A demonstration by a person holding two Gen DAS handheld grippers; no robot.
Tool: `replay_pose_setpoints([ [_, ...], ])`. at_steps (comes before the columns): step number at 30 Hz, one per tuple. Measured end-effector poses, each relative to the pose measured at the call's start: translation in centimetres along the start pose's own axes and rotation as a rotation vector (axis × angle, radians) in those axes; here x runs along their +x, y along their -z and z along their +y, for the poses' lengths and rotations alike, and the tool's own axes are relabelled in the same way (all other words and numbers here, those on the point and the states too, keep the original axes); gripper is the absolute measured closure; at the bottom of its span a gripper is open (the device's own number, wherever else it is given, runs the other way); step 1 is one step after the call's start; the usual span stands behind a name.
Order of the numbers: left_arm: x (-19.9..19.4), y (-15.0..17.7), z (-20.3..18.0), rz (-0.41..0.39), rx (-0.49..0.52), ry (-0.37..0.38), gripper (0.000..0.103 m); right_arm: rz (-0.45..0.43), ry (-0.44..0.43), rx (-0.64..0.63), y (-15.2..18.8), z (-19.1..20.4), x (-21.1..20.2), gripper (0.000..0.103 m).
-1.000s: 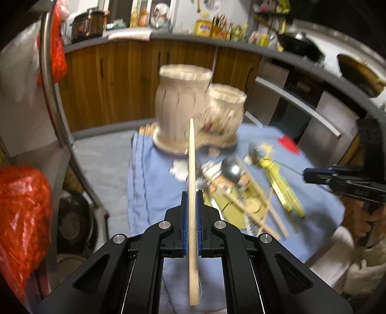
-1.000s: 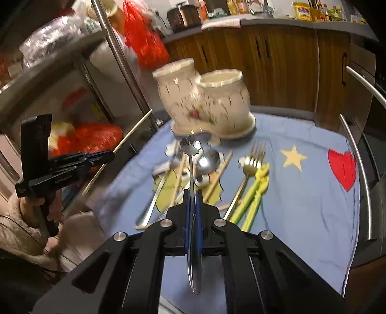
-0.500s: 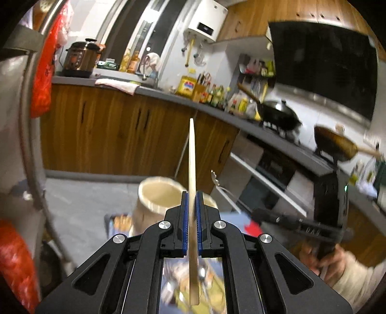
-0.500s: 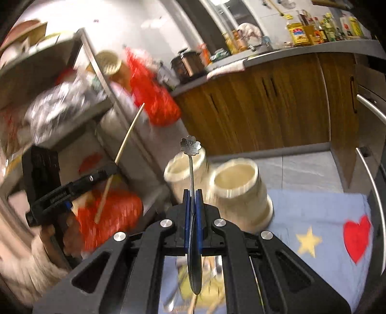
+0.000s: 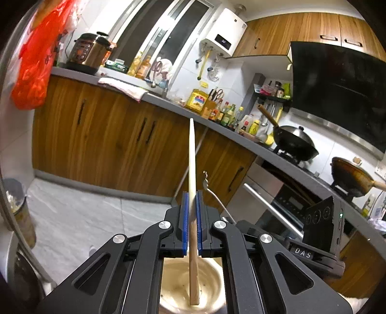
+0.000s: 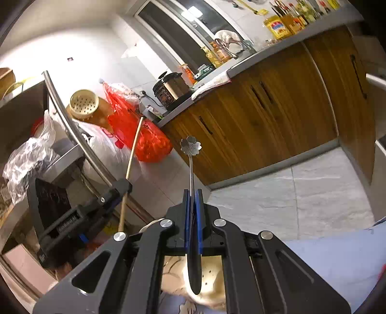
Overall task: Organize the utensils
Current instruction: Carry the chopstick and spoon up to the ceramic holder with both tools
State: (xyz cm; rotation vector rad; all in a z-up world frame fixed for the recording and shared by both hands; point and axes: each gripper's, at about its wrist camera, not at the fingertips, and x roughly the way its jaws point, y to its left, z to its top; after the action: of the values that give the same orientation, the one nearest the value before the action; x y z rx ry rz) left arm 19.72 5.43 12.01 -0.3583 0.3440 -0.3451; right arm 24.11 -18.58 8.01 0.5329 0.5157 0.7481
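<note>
Chopstick (image 5: 191, 193) clamped in left gripper (image 5: 191, 212) jaws, spoon (image 6: 191, 183) in right gripper (image 6: 192, 210) jaws; both poised over holder (image 5: 212, 285) (neither dropped in yet). Remaining utensils unseen.

left gripper (image 5: 191, 217) clamped, right gripper (image 6: 192, 217) clamped

Both views are sharp, no motion blur. Bright light floods the white wall (image 6: 79, 48) in the right wrist view, nearly washed out, with a ceiling lamp glare (image 6: 193, 10) above. The left view is evenly lit; the range hood (image 5: 337, 91) stays dark. Fisheye bends the counter edge (image 5: 241, 140), and corners fall into black vignette.
</note>
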Motion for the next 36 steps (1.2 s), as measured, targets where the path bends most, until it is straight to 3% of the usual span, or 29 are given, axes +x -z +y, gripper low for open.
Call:
replay_pose_setpoints([
  [10, 0.8, 2.6, 0.2, -0.012, 0.060, -0.002, 0.097, -0.041, -0.002, -0.018, 1.8, -1.9, 1.6, 0.098],
  [23, 0.4, 3.3, 0.6, 0.003, 0.047, 0.003, 0.097, -0.059, 0.147, -0.206, 4.4, 0.5, 1.6, 0.098],
  [36, 0.7, 3.7, 0.2, 0.044, 0.117, -0.031, 0.097, -0.014, 0.181, -0.283, 5.0, 1.2, 0.6, 0.098],
])
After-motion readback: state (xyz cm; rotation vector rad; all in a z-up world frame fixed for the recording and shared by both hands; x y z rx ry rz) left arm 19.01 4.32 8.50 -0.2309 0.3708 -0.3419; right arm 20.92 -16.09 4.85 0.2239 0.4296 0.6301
